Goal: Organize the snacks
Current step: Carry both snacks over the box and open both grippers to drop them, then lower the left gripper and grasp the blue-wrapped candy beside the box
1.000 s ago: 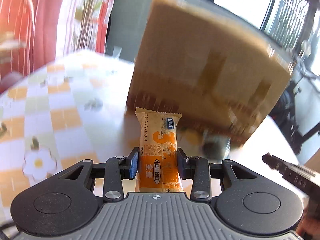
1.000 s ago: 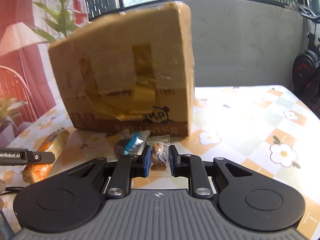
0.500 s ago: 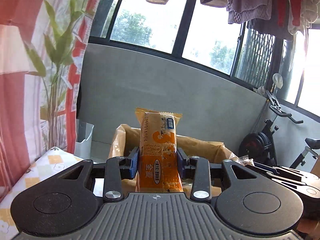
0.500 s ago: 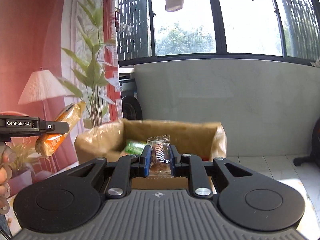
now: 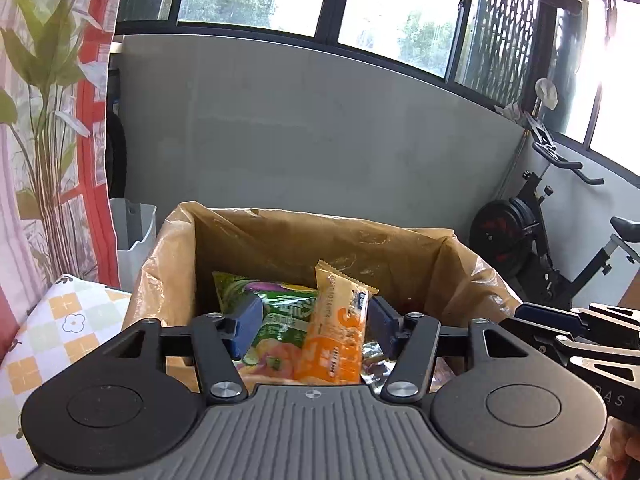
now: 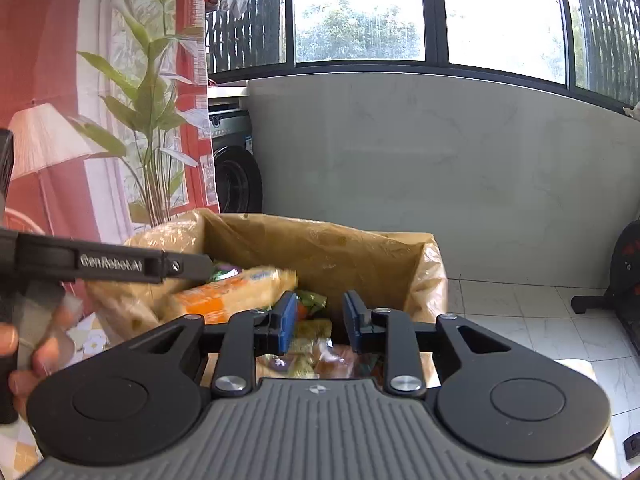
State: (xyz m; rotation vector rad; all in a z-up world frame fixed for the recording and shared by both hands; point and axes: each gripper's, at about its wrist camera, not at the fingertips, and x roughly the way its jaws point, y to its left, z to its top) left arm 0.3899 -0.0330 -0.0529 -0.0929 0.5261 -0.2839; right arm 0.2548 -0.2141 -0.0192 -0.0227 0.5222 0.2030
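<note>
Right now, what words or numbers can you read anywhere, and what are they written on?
"GenRobot.AI": on the left gripper's black arm.
"DAS": on the right gripper, its body's side; the rest is cut off.
Orange snack packet: a big orange numeral, maybe "3"; its small print is too blurred.
Green snack bag: lettering unreadable.

Open box mouth, snacks below

Both grippers are rocking black arms, blue pads, silver screws; one's sporting white GenRobot.AI lettering.
</note>
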